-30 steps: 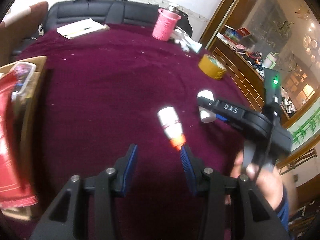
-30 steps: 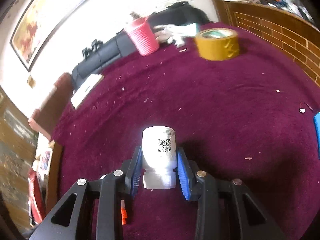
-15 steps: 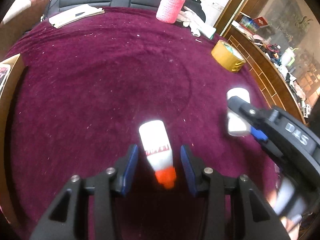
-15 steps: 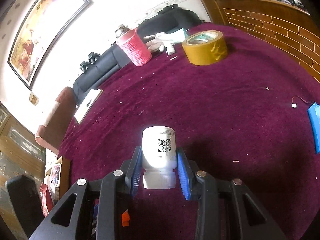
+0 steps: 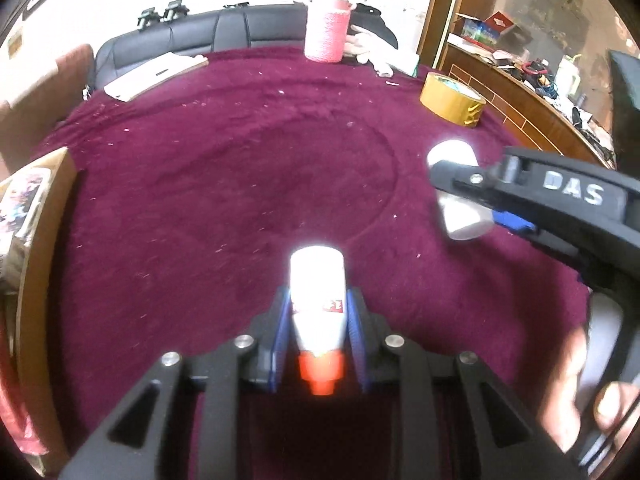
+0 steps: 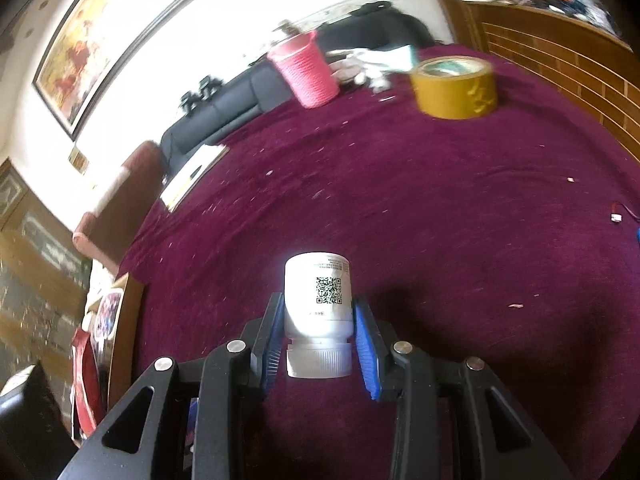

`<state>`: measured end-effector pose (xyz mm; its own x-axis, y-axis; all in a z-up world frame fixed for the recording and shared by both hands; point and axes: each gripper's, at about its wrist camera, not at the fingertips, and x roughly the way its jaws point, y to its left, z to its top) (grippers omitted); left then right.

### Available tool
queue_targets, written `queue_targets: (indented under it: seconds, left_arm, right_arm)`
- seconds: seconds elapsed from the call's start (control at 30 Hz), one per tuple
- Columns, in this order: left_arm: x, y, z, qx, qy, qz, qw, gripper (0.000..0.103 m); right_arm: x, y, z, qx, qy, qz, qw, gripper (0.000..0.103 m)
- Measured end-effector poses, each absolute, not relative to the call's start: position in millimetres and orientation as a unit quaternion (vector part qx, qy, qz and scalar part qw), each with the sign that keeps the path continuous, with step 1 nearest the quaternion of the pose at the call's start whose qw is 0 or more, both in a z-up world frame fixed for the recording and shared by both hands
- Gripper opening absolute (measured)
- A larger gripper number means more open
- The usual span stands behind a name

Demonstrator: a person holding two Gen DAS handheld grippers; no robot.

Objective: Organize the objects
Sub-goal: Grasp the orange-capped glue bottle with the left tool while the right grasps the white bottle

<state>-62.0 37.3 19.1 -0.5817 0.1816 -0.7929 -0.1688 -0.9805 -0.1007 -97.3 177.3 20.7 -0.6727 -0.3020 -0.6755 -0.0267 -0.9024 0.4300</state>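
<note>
Two bottles, one per gripper. In the left wrist view, the left gripper (image 5: 318,330) has a small white glue bottle (image 5: 317,300) between its blue pads, orange cap (image 5: 321,372) pointing back at 6 o'clock toward the camera. The jaws are closing on it and the pads already look to be against its sides. The bottle lies flat on the maroon cloth (image 5: 200,200), so coming in low along its length lets the pads take the body across its narrow width. At 3 o'clock the right gripper (image 5: 472,188) reaches in from the side, holding a white pill bottle (image 5: 456,188) just above the cloth. A tape roll (image 5: 452,98) sits at 1 o'clock, a pink cup (image 5: 326,34) at 12, a notebook (image 5: 154,74) at 10, and a wooden tray (image 5: 44,216) with packets at 9, probably where things are meant to go.

In the right wrist view, the right gripper (image 6: 320,336) is clamped narrow on the pill bottle (image 6: 318,300), pads on the lower body just above the ribbed cap (image 6: 319,362), which faces the camera. Gripping near the cap keeps the bottle's weight close to the fingers. The tape roll (image 6: 456,86) is at 1 o'clock, the cup (image 6: 306,70) at 12, and the tray (image 6: 124,320) at 9, well apart from the bottle.
</note>
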Motion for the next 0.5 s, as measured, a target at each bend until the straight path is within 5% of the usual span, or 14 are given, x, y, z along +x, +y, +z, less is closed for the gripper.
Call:
queue_targets:
  seconds: [0.5]
  left_arm:
    - [-10, 12, 43, -0.372, 0.035, 0.925, 0.063, 0.026]
  right_arm:
    - [-88, 145, 17, 0.398, -0.153, -0.899, 0.097, 0.036]
